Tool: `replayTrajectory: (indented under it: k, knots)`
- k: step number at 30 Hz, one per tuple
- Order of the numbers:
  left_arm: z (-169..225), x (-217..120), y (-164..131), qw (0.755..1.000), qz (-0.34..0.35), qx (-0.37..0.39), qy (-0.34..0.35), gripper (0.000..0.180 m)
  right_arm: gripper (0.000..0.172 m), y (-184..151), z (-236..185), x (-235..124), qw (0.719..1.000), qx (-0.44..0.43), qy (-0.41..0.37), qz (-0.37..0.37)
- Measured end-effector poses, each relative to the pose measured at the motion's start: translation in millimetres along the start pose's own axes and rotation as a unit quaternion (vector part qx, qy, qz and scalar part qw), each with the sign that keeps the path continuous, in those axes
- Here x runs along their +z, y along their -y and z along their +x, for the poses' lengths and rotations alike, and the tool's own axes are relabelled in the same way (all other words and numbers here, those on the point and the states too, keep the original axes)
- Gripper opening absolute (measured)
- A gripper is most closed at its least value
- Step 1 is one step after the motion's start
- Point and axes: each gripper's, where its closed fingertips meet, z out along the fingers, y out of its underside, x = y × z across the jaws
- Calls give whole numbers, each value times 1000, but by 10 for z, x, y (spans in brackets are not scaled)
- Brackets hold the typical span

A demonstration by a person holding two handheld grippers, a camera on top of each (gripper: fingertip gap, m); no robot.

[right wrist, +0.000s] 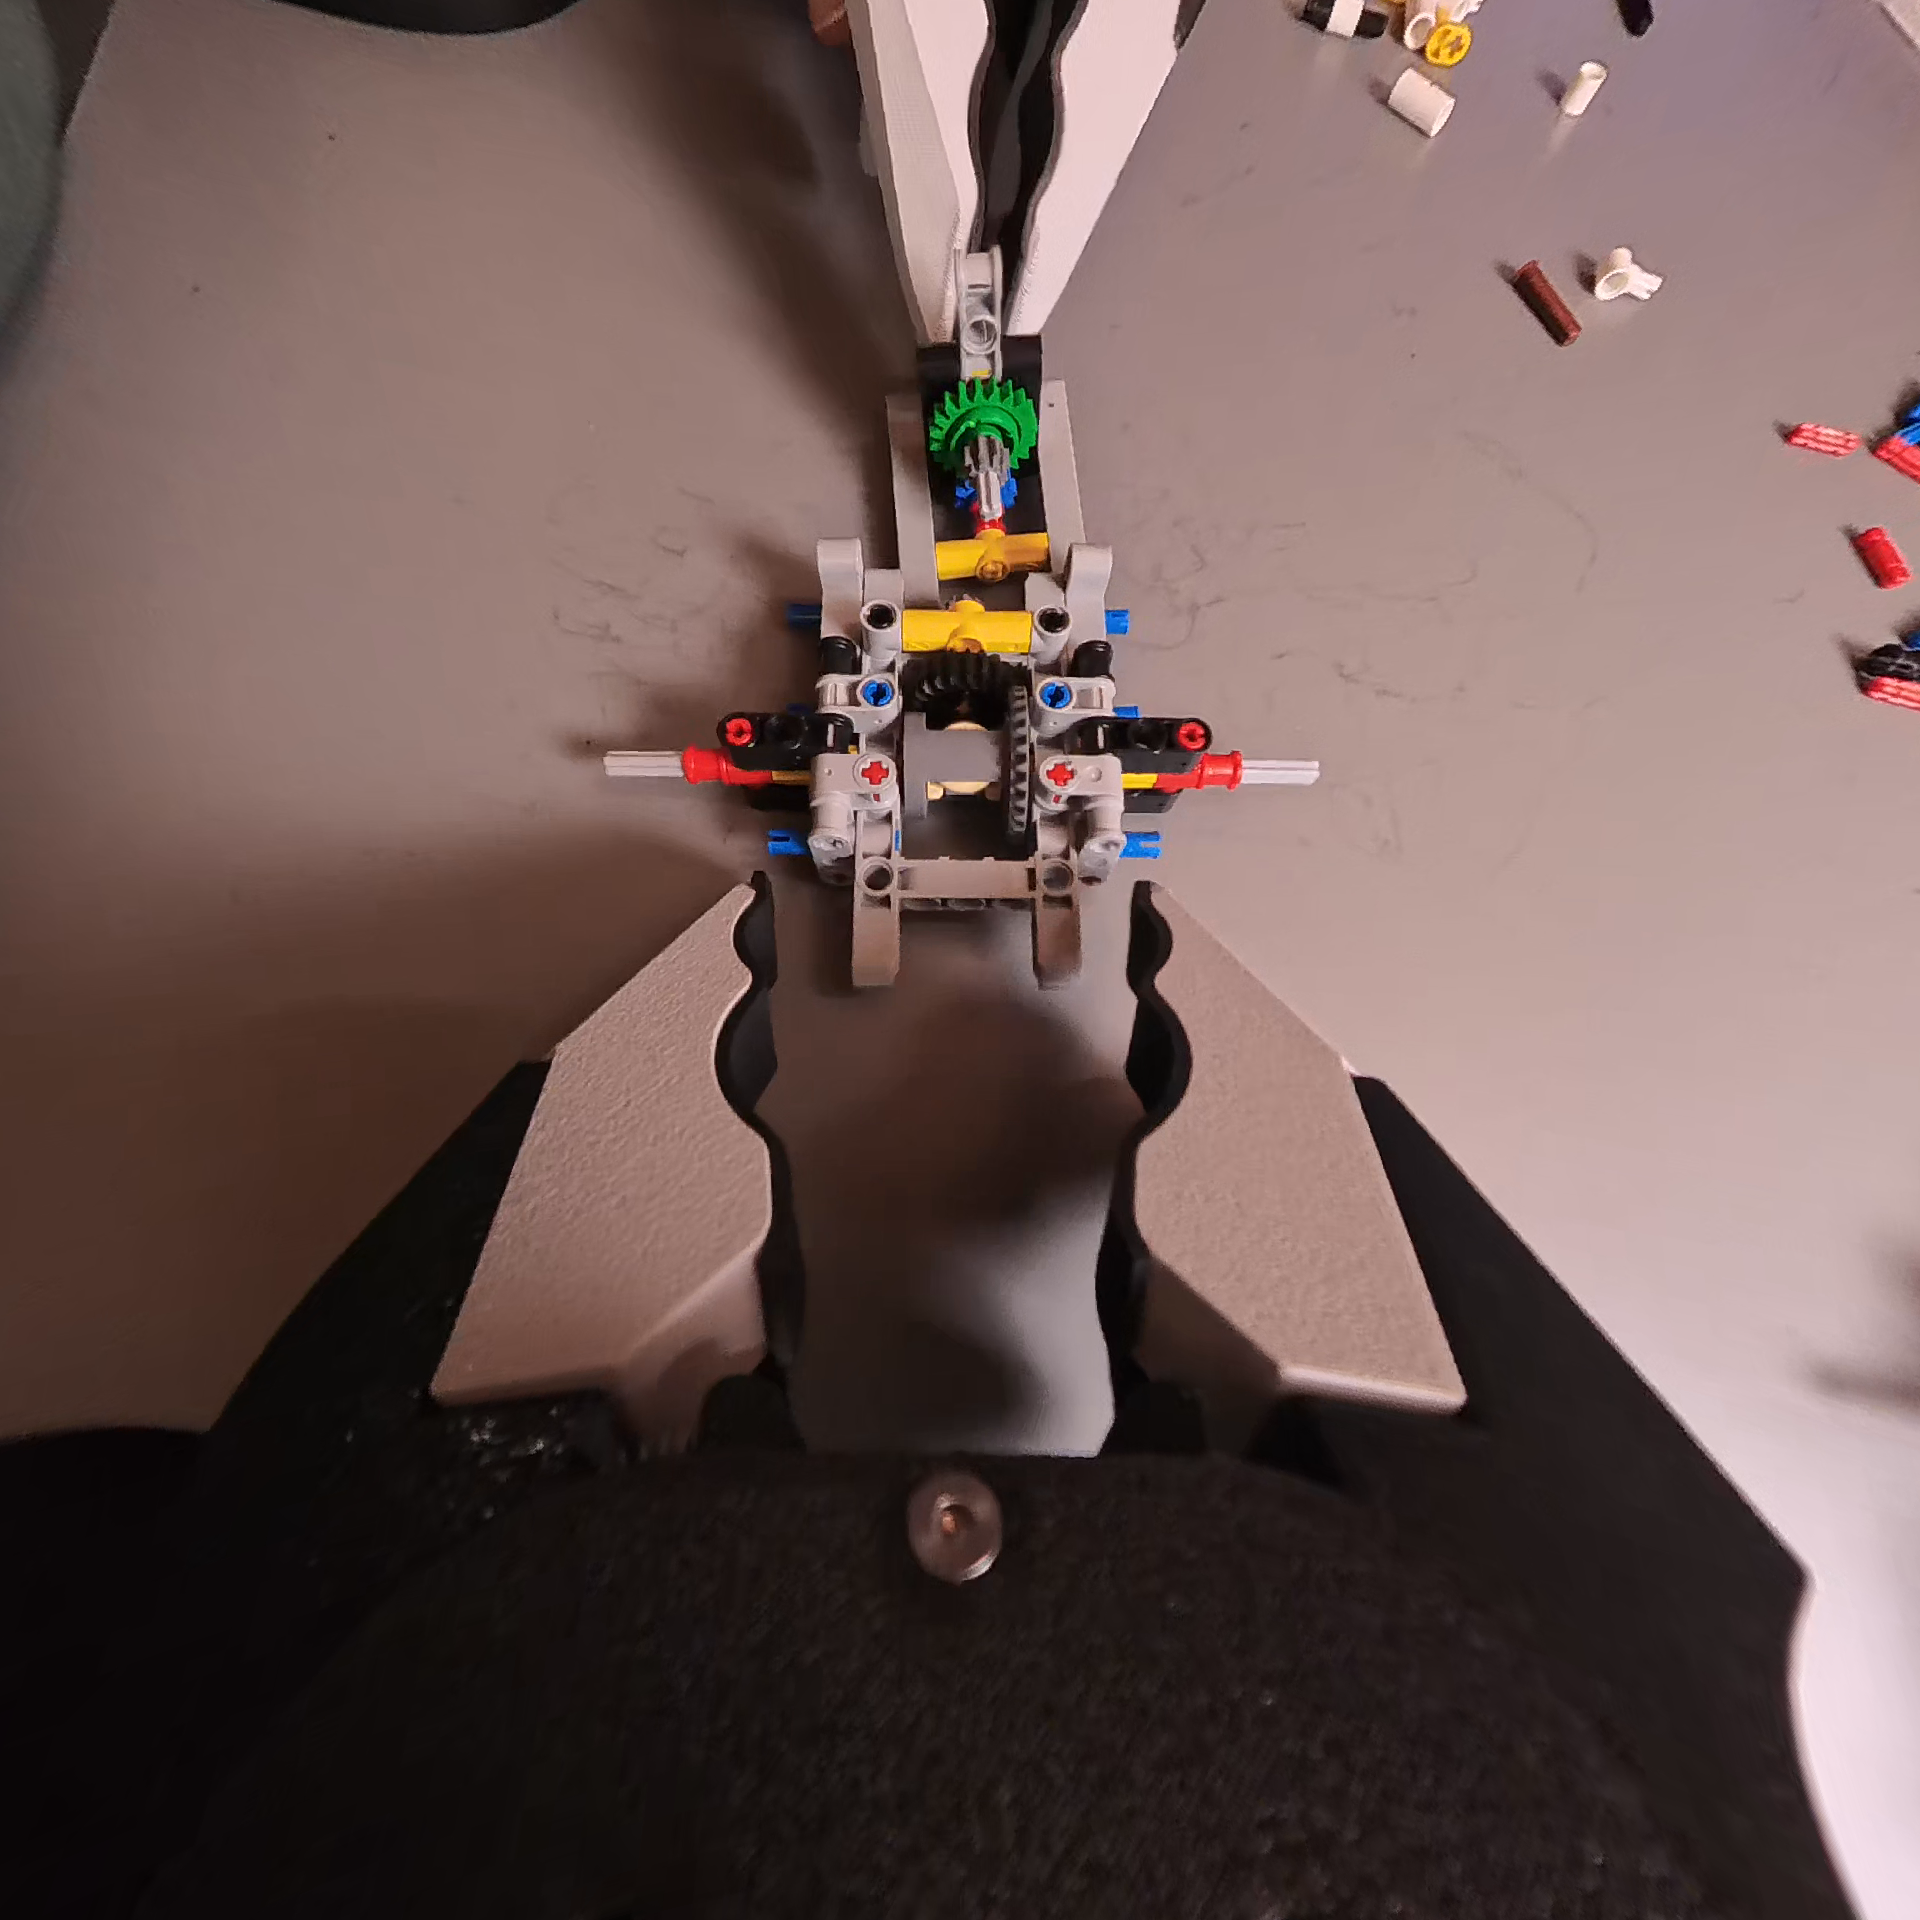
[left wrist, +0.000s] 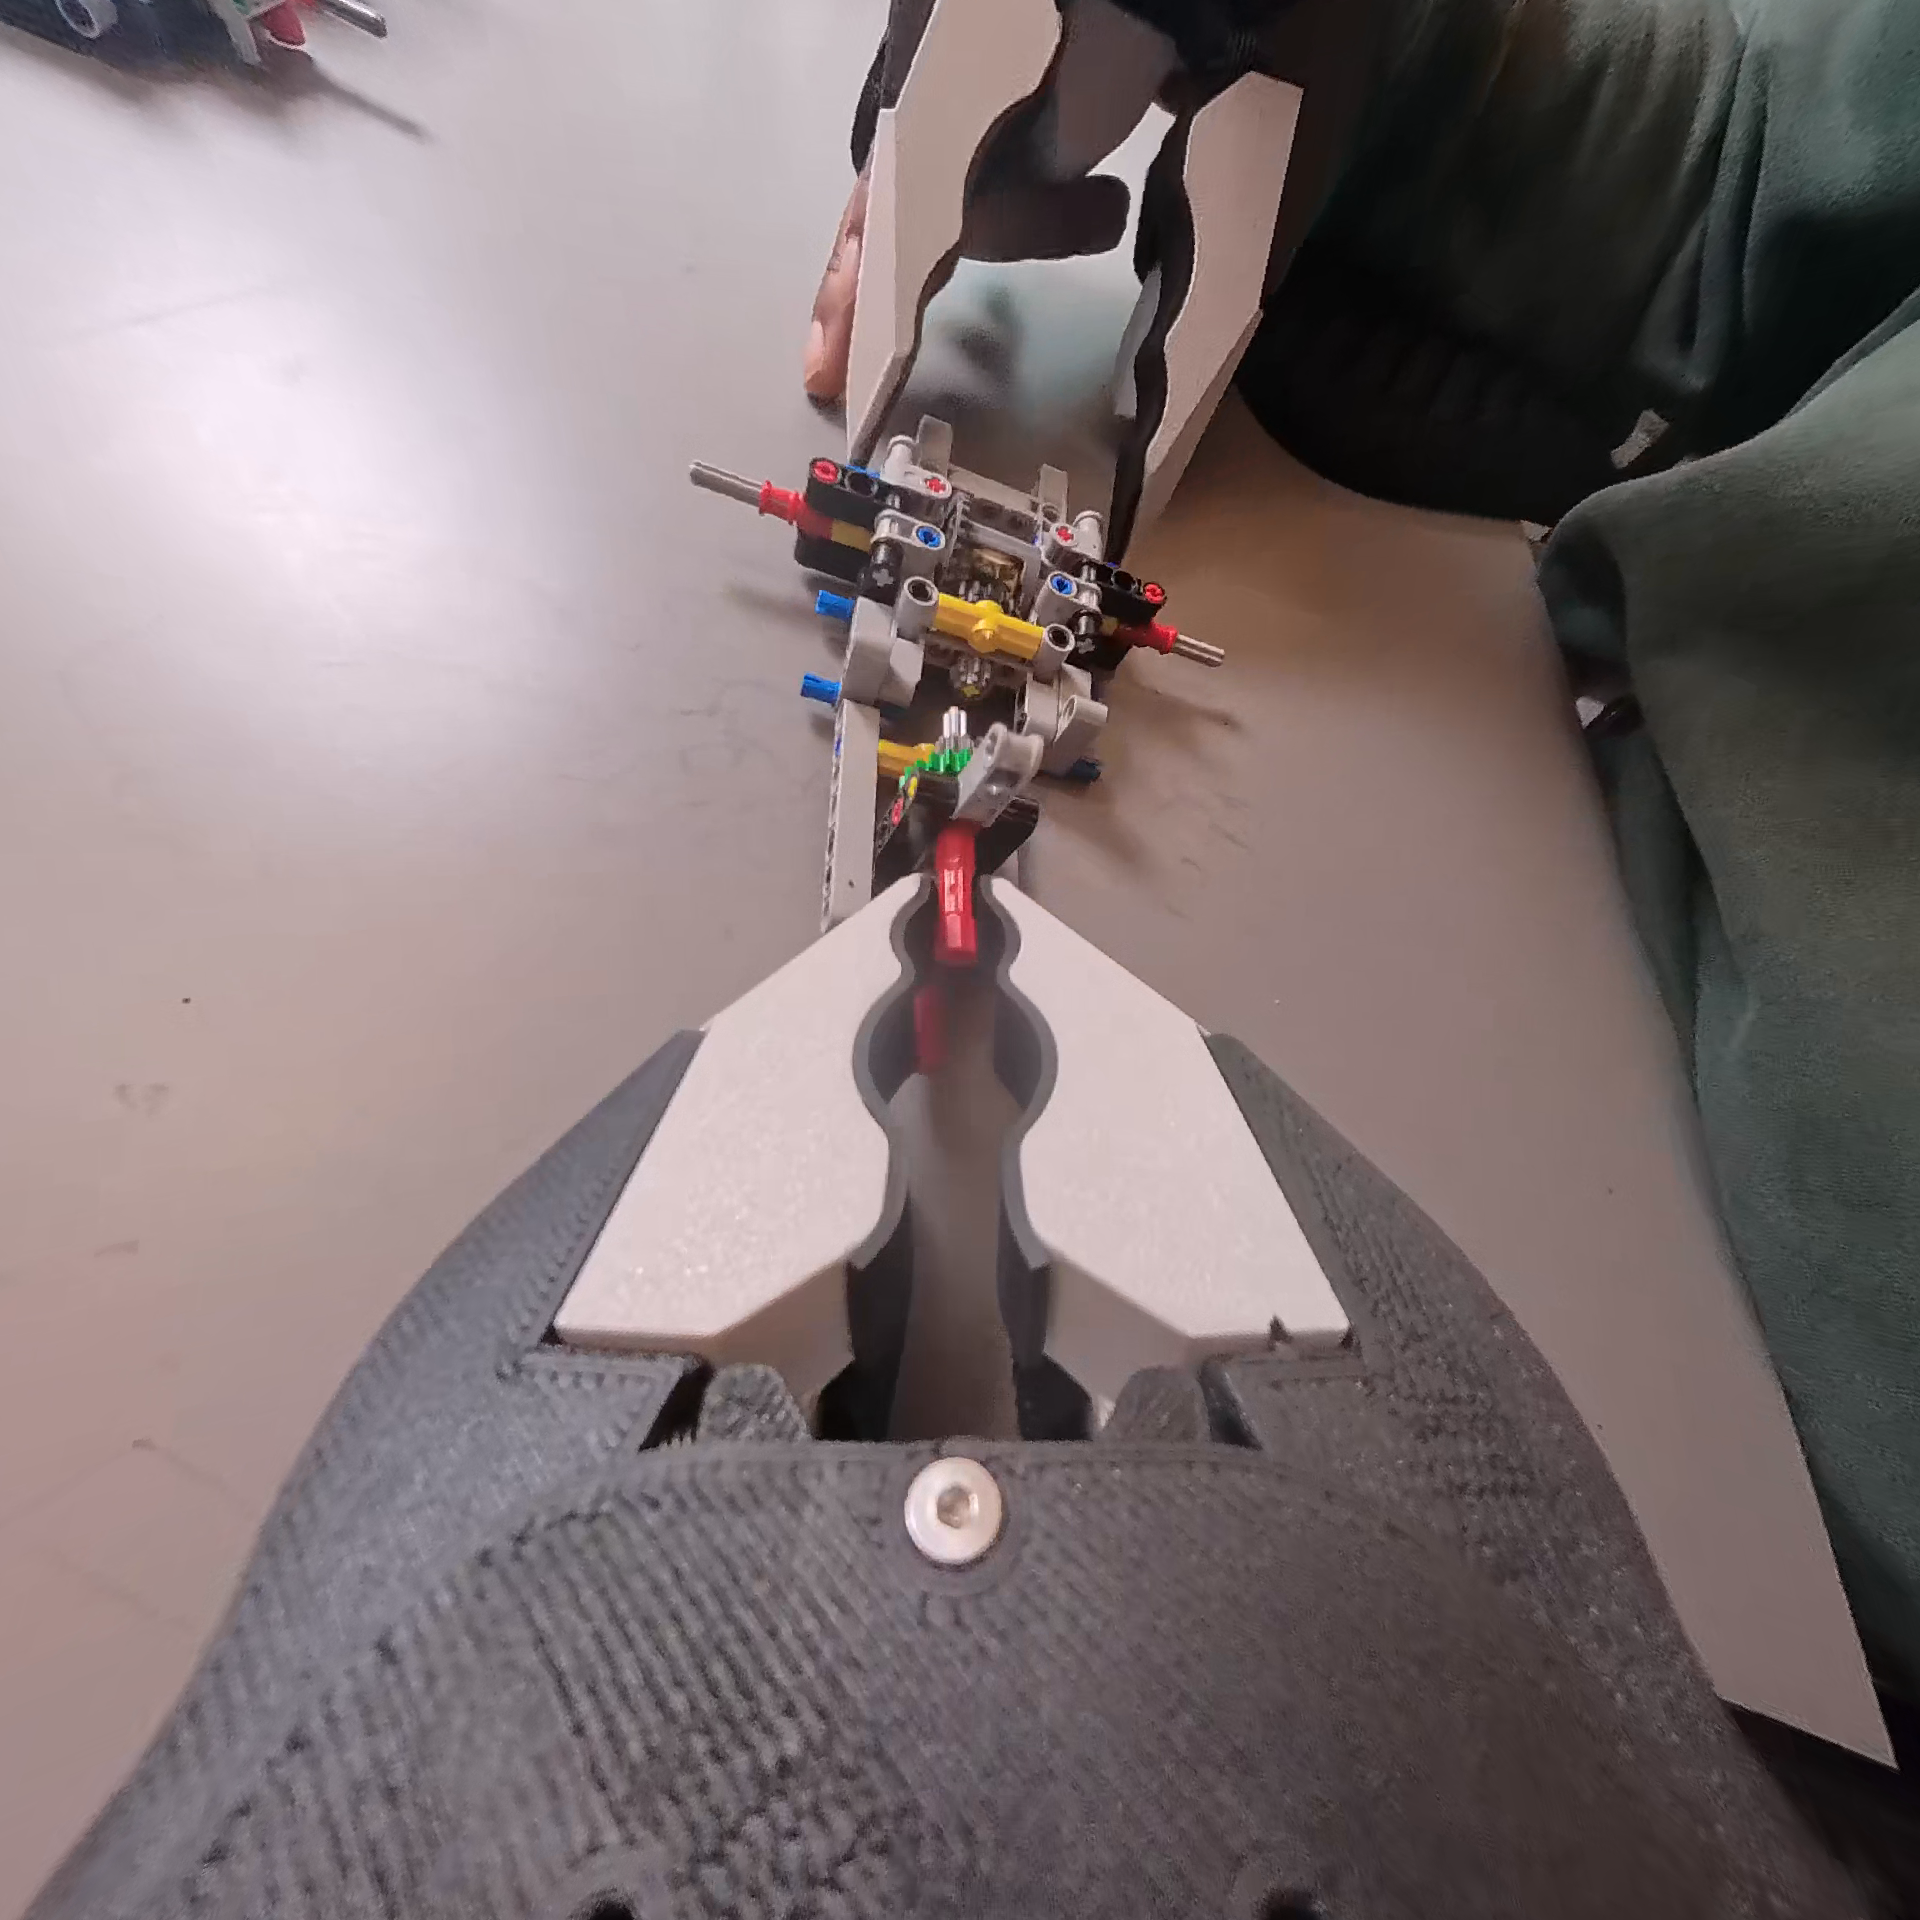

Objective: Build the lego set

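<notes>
A building-block vehicle frame (right wrist: pixel 961 758) of grey beams, black gears, yellow and red pins and two side axles lies on the grey table (right wrist: pixel 312 520). My left gripper (left wrist: pixel 954 891) is shut on a red pin (left wrist: pixel 954 914) that sticks out of a grey connector (left wrist: pixel 997 774) at the frame's narrow end, beside a green gear (right wrist: pixel 982 421). It also shows in the right wrist view (right wrist: pixel 982 327). My right gripper (right wrist: pixel 951 904) is open at the wide end. The frame's two grey legs (right wrist: pixel 876 935) stand between its pads without touching them. It also shows in the left wrist view (left wrist: pixel 1003 468).
Loose parts lie at the right of the table: white connectors (right wrist: pixel 1418 99), a brown pin (right wrist: pixel 1548 301), red pins (right wrist: pixel 1881 556). More parts lie far left (left wrist: pixel 260 26). A person's green sleeve (left wrist: pixel 1662 260) and the table edge (left wrist: pixel 1714 1143) are on the right.
</notes>
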Motion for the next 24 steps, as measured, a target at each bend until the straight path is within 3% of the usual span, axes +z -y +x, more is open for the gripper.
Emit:
replayTrajectory:
  k: [4, 13, 24]
  knots:
    - [-22, 9, -14, 999, -8, 29, 25, 6, 66, -22, -5, 19, 1000, -8, -8, -16]
    - [-18, -21, 11, 997, -8, 66, 43, 19, 44, -21, -9, 32, 999, -21, -16, -23]
    - [-37, -48, -33, 994, -26, 87, 56, 6, 44, -23, 4, 31, 999, -19, -18, -21]
